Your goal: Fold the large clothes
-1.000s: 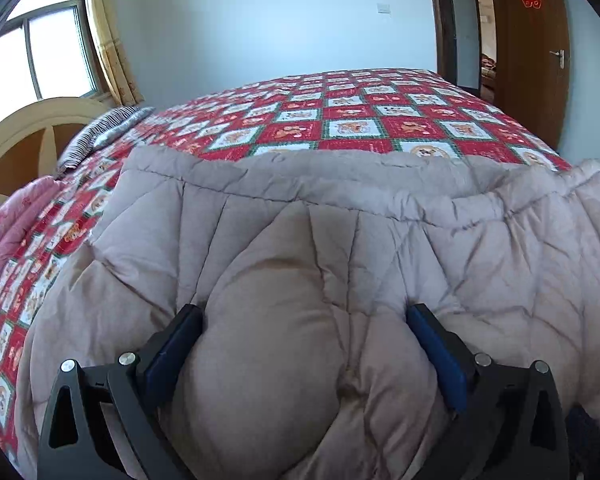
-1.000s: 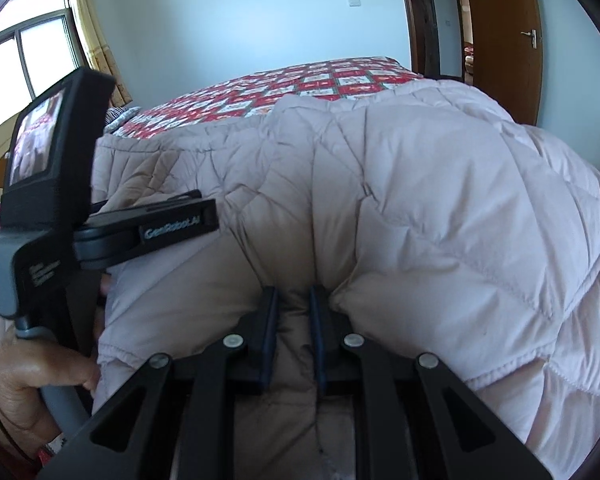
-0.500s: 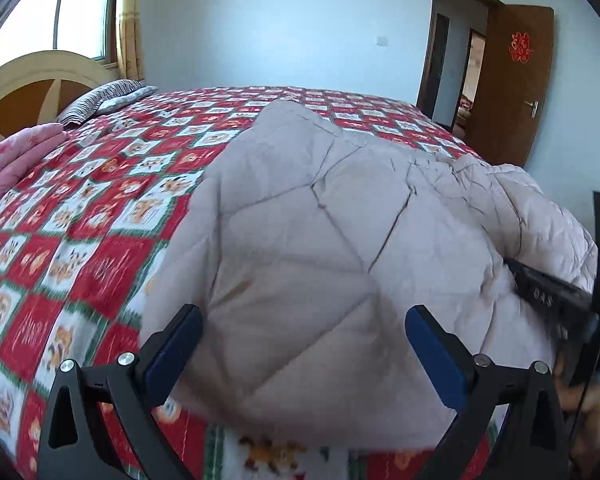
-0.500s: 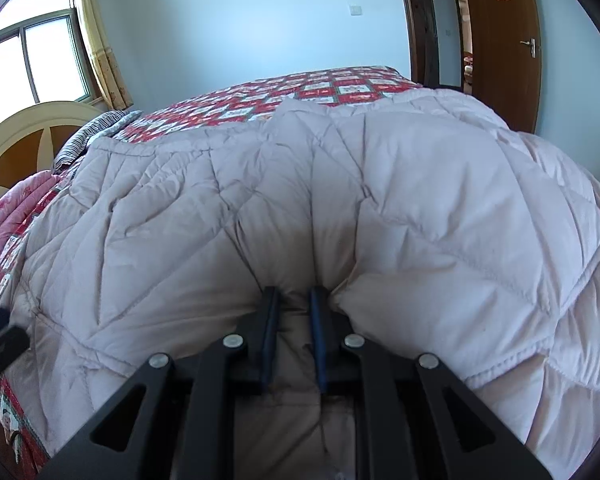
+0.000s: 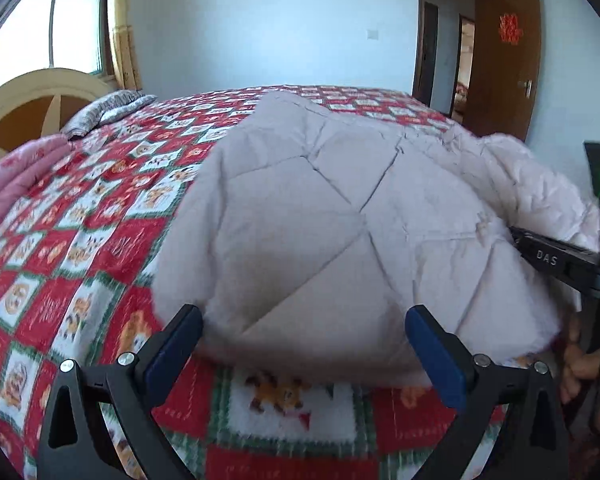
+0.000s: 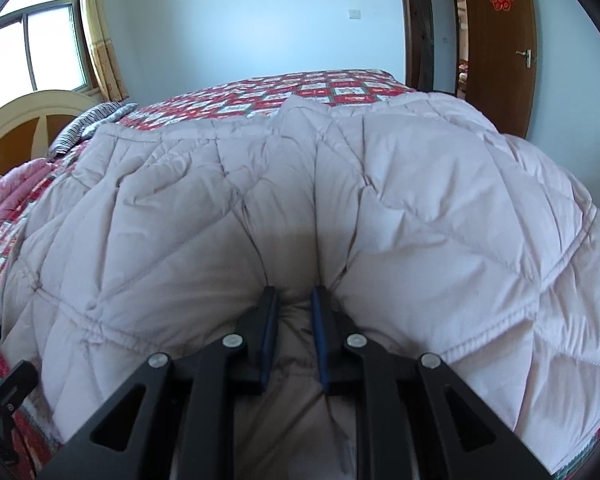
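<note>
Bright daylight from the window [image 5: 48,28]; fisheye-bent edges, slight blur nearby.

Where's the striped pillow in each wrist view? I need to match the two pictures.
Left wrist: striped pillow at upper left, beside the headboard, beyond the checked bedspread.
Right wrist: striped pillow at left, past the quilted coat.
Shared landmark: the brown door at upper right.

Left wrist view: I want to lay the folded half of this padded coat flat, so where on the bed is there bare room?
Bare checked bedspread lies left of the padded coat, bordered by the pink bedding and striped pillow; a narrower strip runs beyond the coat. The right side is crowded by coat and right gripper.
</note>
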Available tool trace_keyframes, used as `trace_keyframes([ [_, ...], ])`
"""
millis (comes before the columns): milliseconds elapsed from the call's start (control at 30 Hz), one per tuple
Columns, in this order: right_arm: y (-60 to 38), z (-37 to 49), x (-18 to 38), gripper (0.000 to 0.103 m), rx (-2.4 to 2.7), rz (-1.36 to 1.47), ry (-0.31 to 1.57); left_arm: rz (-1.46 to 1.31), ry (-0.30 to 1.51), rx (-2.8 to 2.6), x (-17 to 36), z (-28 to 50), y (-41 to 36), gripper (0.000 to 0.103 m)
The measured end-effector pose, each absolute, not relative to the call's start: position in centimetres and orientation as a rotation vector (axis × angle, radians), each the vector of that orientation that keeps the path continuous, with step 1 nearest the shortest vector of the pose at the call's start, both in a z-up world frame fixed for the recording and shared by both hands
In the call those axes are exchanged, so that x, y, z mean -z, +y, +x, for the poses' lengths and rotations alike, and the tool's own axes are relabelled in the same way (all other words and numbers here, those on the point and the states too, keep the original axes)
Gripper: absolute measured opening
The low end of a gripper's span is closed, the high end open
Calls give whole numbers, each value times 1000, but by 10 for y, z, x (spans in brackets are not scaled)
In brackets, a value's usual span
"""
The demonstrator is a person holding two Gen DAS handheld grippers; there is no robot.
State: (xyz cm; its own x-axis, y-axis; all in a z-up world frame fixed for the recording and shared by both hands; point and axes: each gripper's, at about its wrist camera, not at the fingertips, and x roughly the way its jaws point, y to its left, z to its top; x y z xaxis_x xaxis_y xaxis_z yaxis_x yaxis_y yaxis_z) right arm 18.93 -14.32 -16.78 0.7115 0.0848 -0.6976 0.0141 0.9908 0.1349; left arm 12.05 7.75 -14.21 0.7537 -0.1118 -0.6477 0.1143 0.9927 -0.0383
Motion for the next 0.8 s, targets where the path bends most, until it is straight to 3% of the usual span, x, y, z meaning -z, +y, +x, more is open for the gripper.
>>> trace_keyframes([
  [267,-141,161,124,19,-47,133,639,-308,672,81,136,101,147,102],
  [467,-125,170,173,20,-65,137,736,-400,753,120,160,115,133,102],
  [800,-113,172,139,21,4,28,697,-557,738,66,161,175,133,102],
])
